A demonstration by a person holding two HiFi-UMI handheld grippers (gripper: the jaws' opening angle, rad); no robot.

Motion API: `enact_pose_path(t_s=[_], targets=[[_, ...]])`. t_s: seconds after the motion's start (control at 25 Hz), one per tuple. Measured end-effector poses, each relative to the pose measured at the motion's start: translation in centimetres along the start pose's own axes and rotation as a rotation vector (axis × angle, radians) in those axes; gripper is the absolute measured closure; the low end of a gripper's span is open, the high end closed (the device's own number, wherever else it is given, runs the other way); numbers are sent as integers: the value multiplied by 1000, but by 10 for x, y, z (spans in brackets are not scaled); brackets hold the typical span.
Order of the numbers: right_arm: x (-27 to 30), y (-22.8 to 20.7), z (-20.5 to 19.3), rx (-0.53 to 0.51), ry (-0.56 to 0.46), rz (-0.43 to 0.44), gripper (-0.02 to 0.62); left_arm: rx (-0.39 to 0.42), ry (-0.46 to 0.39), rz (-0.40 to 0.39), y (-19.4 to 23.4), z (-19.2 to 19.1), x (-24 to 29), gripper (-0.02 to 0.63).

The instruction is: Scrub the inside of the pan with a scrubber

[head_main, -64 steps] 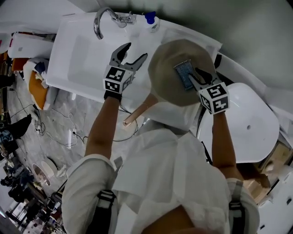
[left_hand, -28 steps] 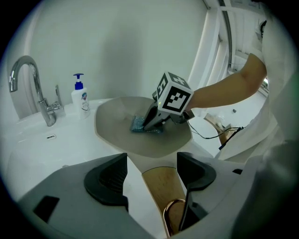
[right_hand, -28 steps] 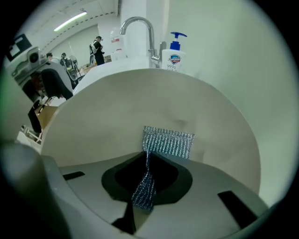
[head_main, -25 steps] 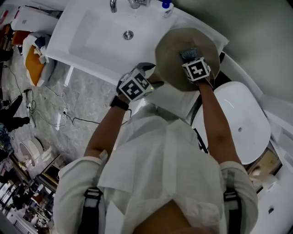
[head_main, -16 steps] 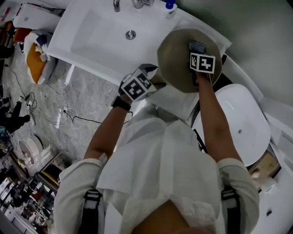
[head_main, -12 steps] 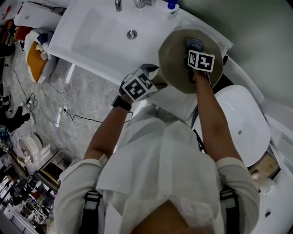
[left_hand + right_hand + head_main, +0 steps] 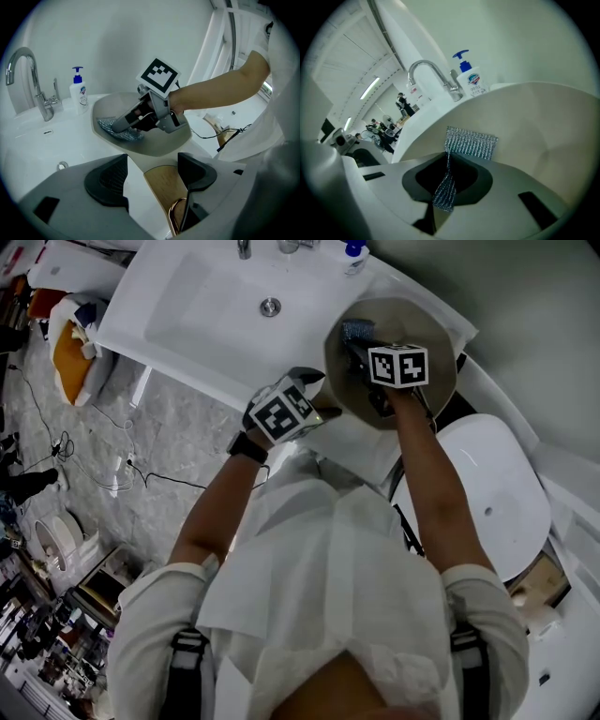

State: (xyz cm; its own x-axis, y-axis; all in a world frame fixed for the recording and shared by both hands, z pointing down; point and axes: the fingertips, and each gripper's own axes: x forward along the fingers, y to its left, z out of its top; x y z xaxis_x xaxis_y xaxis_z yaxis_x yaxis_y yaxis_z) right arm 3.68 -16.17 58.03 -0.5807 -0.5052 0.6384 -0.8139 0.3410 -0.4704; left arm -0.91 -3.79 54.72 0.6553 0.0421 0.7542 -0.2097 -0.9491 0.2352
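1 pan (image 7: 433, 334) is seen on the white counter (image 7: 361, 451), just to the right of 1 sink (image 7: 187, 315). 1 scrubber (image 7: 357, 331), a silver mesh pad, is pressed flat against the inside of the pan near its far-left wall. It is clamped by the right gripper (image 7: 361, 344), whose 2 fingers are clenched on a pinched fold of the mesh, as shown in the right gripper view (image 7: 447, 176).

The left gripper (image 7: 317, 397) is placed at the pan's 1 wooden handle (image 7: 164, 187). Its 2 fingers are held apart with the handle between them. The handle lies against the right-hand finger (image 7: 197, 169), and a gap is left at the other finger (image 7: 105, 180), so the handle is not squeezed.

In the sink, 1 drain (image 7: 270, 307) is seen. Behind it, 1 faucet (image 7: 44, 101) and 1 soap bottle (image 7: 78, 91) with a blue pump are stood.
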Motion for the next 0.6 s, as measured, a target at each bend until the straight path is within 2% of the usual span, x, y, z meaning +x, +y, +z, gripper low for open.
enact_pose_path(t_s=[0.12,0.24,0.44,0.6], targets=[[-5,29,-22,-22,104,143,566,-3,-7,5,-2,0,-1,265],[-11,47,-44,-55,189,234,566,-3,-8,5,-1,0,-1,265],[-31,59,-78,-121,356,319,566,-2,-8,5,-2,-1,-1,265],[-56,57,-103,-195,531,339,566,-1,-7,4,-1,0,-2,265]])
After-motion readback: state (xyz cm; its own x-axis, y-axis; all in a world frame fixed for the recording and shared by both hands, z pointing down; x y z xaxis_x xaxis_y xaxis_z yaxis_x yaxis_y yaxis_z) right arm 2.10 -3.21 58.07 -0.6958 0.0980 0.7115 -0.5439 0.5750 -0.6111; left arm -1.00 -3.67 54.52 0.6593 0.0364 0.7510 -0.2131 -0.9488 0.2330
